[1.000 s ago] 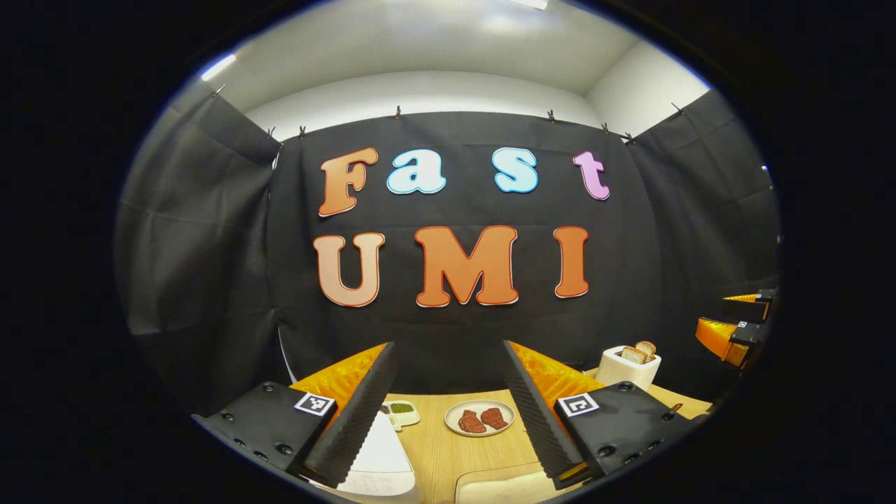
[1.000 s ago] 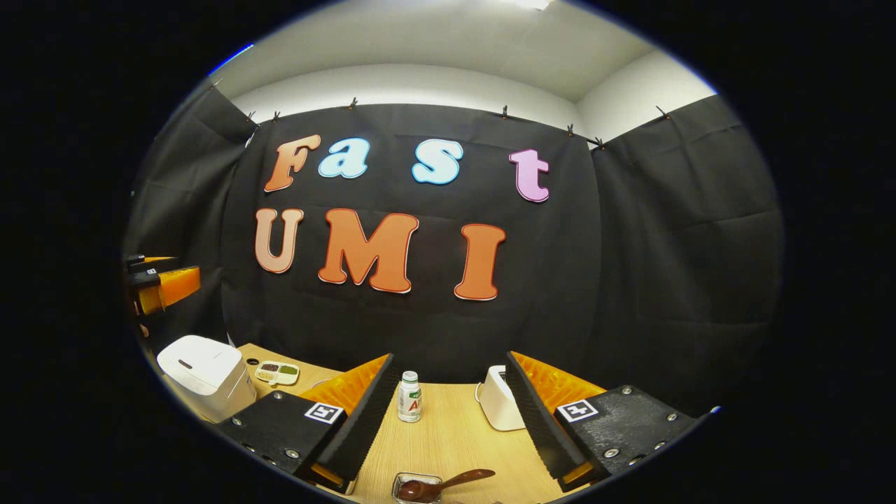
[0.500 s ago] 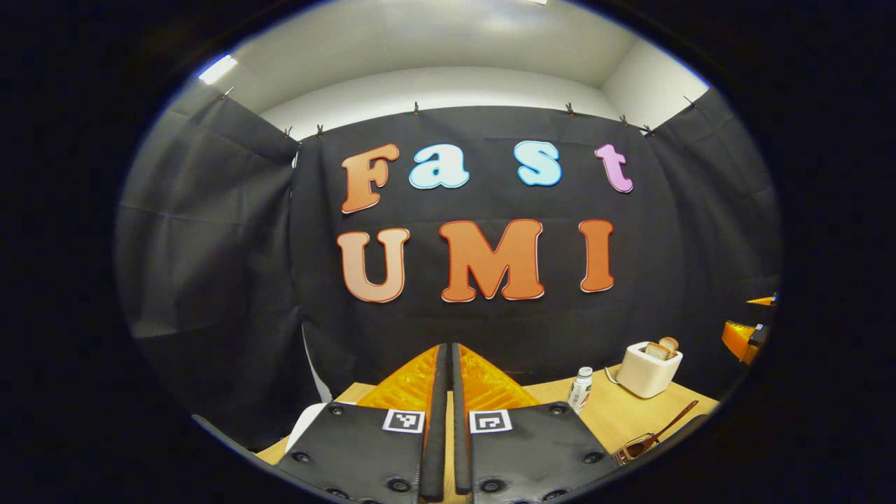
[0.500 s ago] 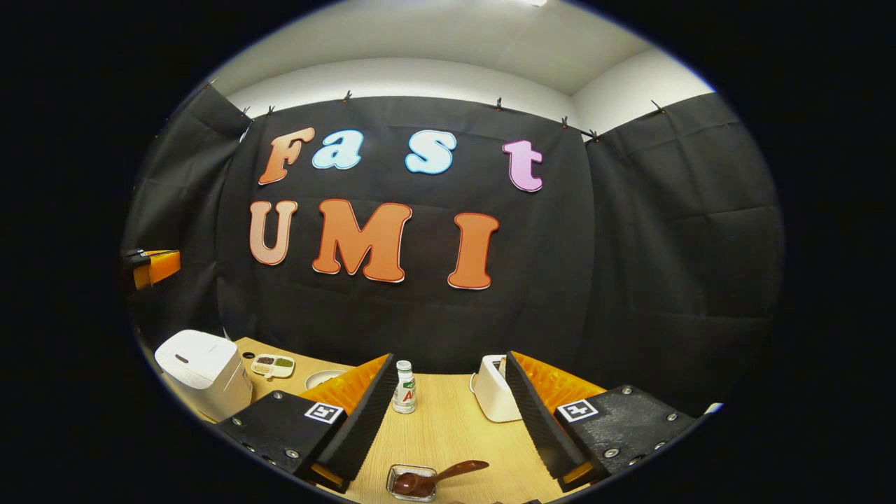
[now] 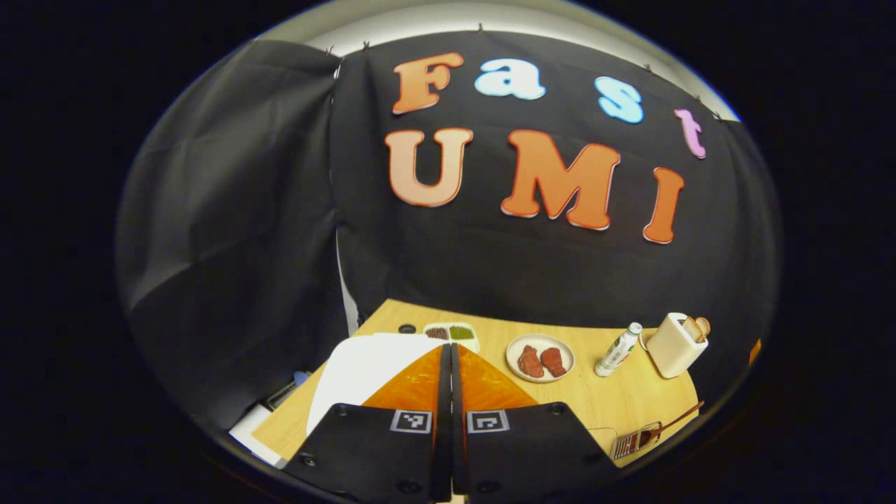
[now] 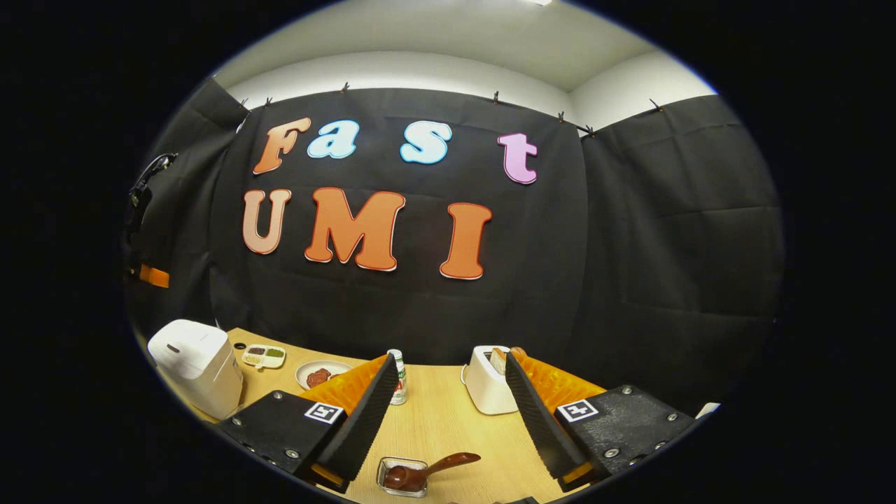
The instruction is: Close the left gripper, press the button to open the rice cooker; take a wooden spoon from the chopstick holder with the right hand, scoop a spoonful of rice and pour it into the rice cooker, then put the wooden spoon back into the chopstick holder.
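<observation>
Left hand-held gripper [image 5: 446, 357] staying clenched, empty, hanging above white rice cooker [image 5: 364, 371] at desk [image 5: 616, 399] left edge. Right hand-held gripper [image 6: 448, 392] released; wooden spoon [image 6: 427, 472] lying in holder [image 6: 402, 477] near front edge.

In the left gripper view, the near part of the white rice cooker [image 5: 364, 371] is covered by the left gripper [image 5: 446, 350], so its button cannot be seen. The wooden spoon [image 5: 672, 420] and its chopstick holder [image 5: 635, 442] are too small to be made out clearly. In the right gripper view, the bottle [image 6: 398, 378] is partly hidden behind a finger [image 6: 364, 413] of the right gripper [image 6: 448, 378]
</observation>
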`<action>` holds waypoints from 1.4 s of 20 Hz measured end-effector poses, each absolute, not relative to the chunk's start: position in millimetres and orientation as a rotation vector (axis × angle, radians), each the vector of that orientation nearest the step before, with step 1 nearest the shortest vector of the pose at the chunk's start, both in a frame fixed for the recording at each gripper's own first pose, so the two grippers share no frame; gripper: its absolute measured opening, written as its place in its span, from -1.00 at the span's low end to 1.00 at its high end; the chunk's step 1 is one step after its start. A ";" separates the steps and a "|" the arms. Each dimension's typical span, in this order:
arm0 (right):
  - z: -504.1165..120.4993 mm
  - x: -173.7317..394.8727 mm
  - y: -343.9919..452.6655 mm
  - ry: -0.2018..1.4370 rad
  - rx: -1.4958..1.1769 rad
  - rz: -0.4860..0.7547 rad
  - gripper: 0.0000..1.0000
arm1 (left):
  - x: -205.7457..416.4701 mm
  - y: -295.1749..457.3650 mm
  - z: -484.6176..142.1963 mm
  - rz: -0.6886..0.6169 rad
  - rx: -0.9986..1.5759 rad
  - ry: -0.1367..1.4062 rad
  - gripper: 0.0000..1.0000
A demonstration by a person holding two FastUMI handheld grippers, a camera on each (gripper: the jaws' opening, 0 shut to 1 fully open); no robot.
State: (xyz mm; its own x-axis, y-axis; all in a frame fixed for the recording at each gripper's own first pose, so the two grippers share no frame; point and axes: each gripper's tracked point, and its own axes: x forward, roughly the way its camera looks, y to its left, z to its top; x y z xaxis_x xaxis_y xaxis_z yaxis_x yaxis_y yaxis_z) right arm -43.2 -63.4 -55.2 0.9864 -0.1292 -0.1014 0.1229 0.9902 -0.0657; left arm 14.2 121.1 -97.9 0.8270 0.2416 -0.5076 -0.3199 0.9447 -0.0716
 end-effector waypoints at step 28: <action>-130.8 -56.8 -75.0 0.280 0.014 -0.196 0.91 | -4.6 162.3 -213.6 0.448 -0.304 0.883 -0.94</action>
State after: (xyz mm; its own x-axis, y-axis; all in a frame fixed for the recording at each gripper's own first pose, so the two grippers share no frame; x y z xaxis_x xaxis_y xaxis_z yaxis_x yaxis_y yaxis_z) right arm -56.8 -75.0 -130.8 0.9421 -0.1906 -0.2759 0.1943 0.9808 -0.0139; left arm -4.6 162.3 -213.6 0.5522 0.2491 -0.7956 -0.4946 0.8661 -0.0722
